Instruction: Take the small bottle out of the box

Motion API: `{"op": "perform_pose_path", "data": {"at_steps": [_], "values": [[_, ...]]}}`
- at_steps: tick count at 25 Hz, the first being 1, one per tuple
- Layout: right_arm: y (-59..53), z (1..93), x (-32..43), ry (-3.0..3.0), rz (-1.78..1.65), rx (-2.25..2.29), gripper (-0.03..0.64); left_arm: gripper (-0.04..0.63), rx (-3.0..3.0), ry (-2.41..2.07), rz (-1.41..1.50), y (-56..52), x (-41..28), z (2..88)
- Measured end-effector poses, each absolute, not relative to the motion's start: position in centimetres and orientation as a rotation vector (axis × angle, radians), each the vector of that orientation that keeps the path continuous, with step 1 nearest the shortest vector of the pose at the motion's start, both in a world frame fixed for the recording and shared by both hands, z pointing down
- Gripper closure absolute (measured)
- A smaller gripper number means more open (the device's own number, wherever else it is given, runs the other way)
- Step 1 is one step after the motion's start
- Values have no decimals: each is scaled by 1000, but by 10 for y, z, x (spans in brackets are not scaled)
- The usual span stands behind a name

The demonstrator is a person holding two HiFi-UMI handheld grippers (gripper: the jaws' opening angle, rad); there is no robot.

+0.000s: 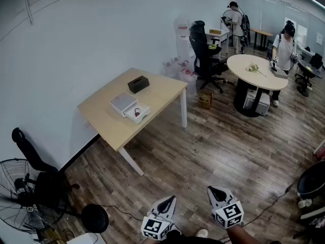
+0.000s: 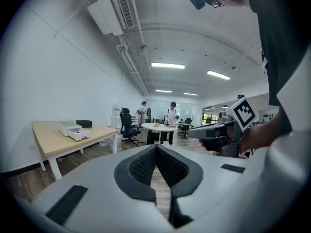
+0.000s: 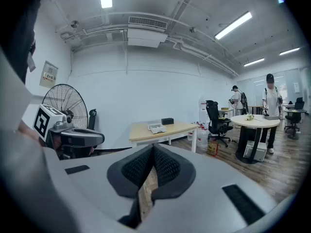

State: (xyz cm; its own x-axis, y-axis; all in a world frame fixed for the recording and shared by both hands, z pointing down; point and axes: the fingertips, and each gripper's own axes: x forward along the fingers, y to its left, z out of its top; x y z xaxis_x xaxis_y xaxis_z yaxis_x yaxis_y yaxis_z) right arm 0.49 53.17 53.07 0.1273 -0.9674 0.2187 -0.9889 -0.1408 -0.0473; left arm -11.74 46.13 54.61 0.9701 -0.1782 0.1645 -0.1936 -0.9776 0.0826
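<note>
Head view: my left gripper (image 1: 169, 201) and right gripper (image 1: 215, 191) hang low over the wood floor (image 1: 213, 146), jaws of both pressed together on nothing. Well ahead, the white box (image 1: 130, 107) lies on the table (image 1: 162, 93). I cannot make out the small bottle.

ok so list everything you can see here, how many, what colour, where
wooden table: one, light wood with white legs, against the wall
white box: one, white, on the wooden table, looks open; contents too small to tell
black box: one, black, on the wooden table, beyond the white box
round table: one, light top with dark base, far right
office chair: one, black, beside the round table
cardboard box: one, brown, on the floor between the tables
fan: one, black, lower left
people: two, light tops, far end
left gripper: one, grey, shut, empty
right gripper: one, grey, shut, empty
</note>
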Motion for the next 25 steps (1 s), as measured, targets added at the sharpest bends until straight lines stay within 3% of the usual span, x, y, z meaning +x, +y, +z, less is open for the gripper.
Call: {"op": "perform_pose_path", "data": {"at_steps": [18, 19, 20, 24, 25], "values": [[476, 502, -13, -1964, 99, 2313, 591, 583, 3042, -328, 251, 415, -138, 548], [468, 500, -13, -1969, 94, 2320, 530, 583, 3043, -330, 248, 407, -140, 548], [460, 499, -13, -1970, 90, 2329, 417, 583, 3044, -329, 243, 400, -141, 549], [432, 494, -6, -1928, 47, 2418, 200, 583, 3042, -331, 232, 370, -147, 548], [424, 493, -5, -1917, 34, 2444, 112, 583, 3047, -327, 226, 363, -148, 546]]}}
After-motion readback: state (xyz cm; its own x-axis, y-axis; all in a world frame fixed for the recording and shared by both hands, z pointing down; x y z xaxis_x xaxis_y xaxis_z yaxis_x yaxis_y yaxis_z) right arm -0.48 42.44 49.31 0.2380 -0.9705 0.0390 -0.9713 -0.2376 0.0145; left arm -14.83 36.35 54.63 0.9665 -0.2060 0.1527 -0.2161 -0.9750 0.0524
